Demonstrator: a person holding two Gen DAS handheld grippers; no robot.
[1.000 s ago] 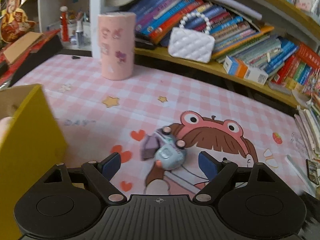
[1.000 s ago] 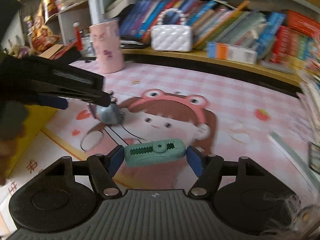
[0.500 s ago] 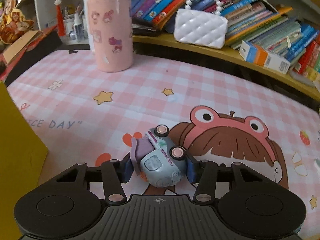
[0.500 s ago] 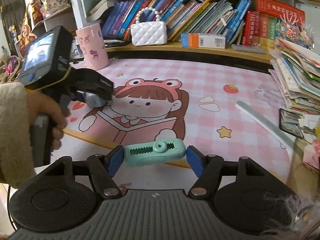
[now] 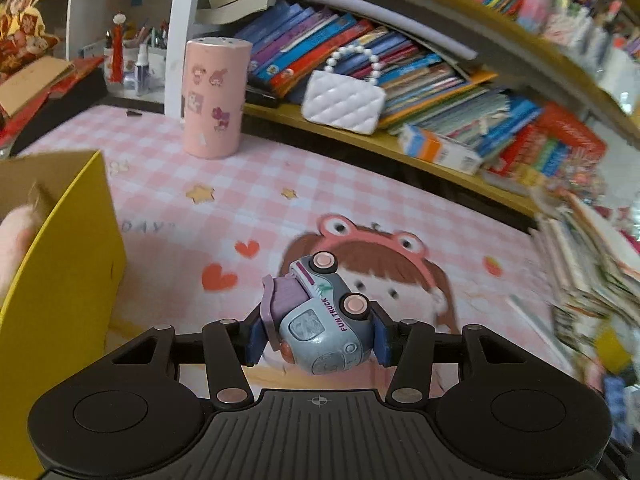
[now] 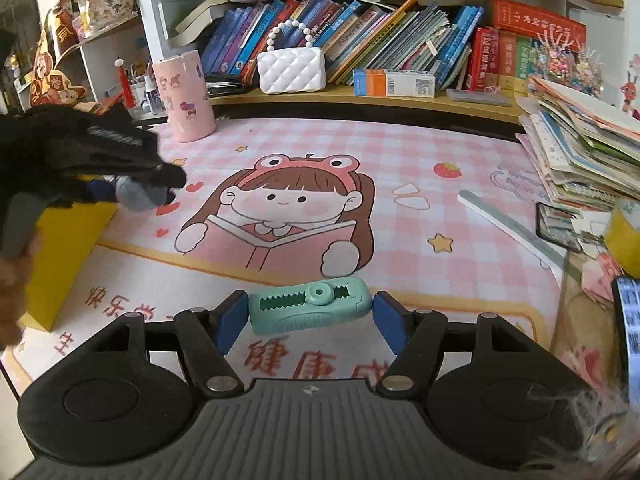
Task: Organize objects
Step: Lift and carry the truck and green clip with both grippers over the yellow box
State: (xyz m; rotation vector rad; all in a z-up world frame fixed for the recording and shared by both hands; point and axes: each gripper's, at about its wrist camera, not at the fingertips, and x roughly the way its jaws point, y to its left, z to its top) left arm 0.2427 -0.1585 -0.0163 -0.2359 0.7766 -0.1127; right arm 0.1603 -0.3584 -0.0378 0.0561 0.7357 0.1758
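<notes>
A small grey-blue toy truck (image 5: 320, 320) with pink wheels and a purple back hangs above the pink cartoon mat (image 5: 248, 184), tilted, with my left gripper (image 5: 319, 340) shut on its sides. The right wrist view shows that same left gripper (image 6: 132, 196) at the far left, over the edge of a yellow cardboard box (image 6: 68, 248), with the truck (image 6: 138, 198) blurred between its fingers. My right gripper (image 6: 308, 318) is shut on a teal toothed toy (image 6: 308, 308) held crosswise above the mat's front edge. The yellow box (image 5: 60, 280) stands open at the left.
A pink sticker-covered cylinder (image 5: 214, 98) and a white quilted purse (image 5: 344, 100) stand at the back by a low bookshelf (image 6: 400, 96). A leaning pile of books and papers (image 6: 580, 148), a pale ruler strip (image 6: 512, 224) and a yellow tape roll (image 6: 624, 236) crowd the right.
My left gripper went from open around the truck to shut on it, then lifted it off the mat toward the yellow box. My right gripper drew back and up, still gripping the teal toy.
</notes>
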